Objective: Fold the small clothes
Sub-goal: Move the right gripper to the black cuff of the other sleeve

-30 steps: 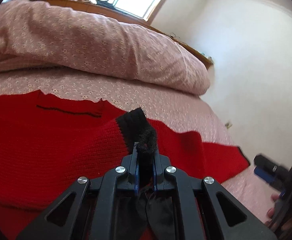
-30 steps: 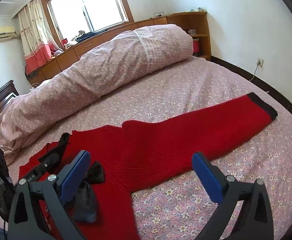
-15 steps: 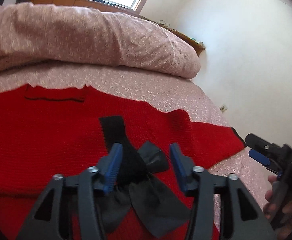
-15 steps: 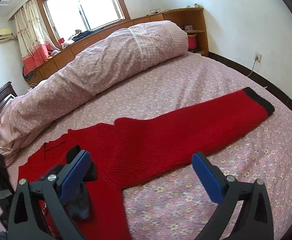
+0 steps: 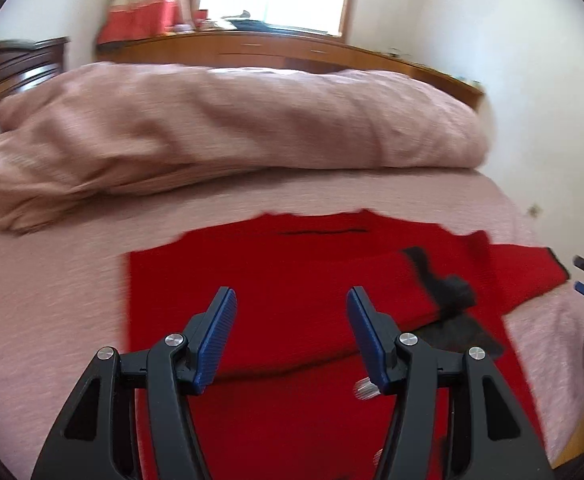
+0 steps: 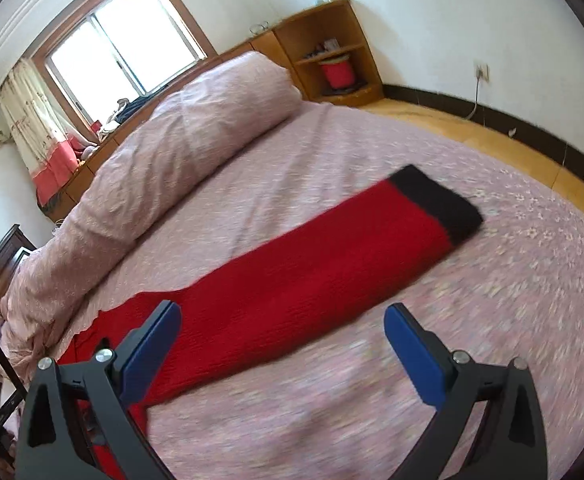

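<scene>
A red knit sweater (image 5: 292, 272) with black cuffs lies flat on the pink flowered bed (image 5: 52, 300). One sleeve is folded across its body, and that sleeve's black cuff (image 5: 439, 280) rests on the red knit to the right. My left gripper (image 5: 292, 292) hovers open over the sweater's body with nothing between its fingers. The other sleeve (image 6: 311, 272) stretches out over the bed and ends in a black cuff (image 6: 435, 204). My right gripper (image 6: 284, 312) stands wide open and empty above the near edge of that sleeve, short of the cuff. It also shows at the left wrist view's right edge.
A rolled pink duvet (image 6: 180, 152) lies along the bed's far side. Behind it runs a wooden cabinet (image 5: 272, 48) under the window. A corner shelf (image 6: 331, 60) holds a red bucket. The bed's edge and the wooden floor (image 6: 491, 140) are at the right.
My left gripper opened and let go of the black cuff, which now lies on the sweater, then drew away to the left. My right gripper moved along the outstretched sleeve toward its cuff.
</scene>
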Tool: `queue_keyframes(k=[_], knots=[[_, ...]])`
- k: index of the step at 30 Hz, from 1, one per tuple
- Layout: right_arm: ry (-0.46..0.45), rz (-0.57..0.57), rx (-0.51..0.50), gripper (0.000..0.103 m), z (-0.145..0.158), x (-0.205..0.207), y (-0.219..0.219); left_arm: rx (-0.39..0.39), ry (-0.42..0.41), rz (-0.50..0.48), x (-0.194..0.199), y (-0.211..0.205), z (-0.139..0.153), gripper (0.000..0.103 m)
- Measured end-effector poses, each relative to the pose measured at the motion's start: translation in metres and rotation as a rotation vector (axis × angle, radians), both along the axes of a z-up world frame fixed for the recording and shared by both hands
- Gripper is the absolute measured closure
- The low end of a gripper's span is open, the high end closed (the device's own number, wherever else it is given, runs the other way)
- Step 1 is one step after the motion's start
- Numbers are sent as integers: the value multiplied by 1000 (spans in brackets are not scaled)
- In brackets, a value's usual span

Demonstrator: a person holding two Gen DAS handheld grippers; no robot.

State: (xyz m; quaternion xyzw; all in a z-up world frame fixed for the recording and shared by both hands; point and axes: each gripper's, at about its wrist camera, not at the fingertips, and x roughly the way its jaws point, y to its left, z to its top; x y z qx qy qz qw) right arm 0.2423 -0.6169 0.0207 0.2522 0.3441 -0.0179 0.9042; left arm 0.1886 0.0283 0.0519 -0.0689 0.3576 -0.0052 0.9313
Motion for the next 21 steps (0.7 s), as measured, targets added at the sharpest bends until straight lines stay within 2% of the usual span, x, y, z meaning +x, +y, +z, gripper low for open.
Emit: queue_keyframes(k=[5,9,12,18,21], knots=[[62,-80,126,0,-32,10,-56,48,-15,127,-25,60,-12,49],[51,-135,247,0,-49,16,-82,-40,34,176,-11,87,-28,49],[36,-148,282,0,-55,25,-90,-66,73,176,-3,94,-39,49],[-42,-175,360,0,-63,43,-104,-6,91,159,1,89,-46,49],[-92,-184,393,0,-66,48,-112,-6,90,158,1,92,-45,49]])
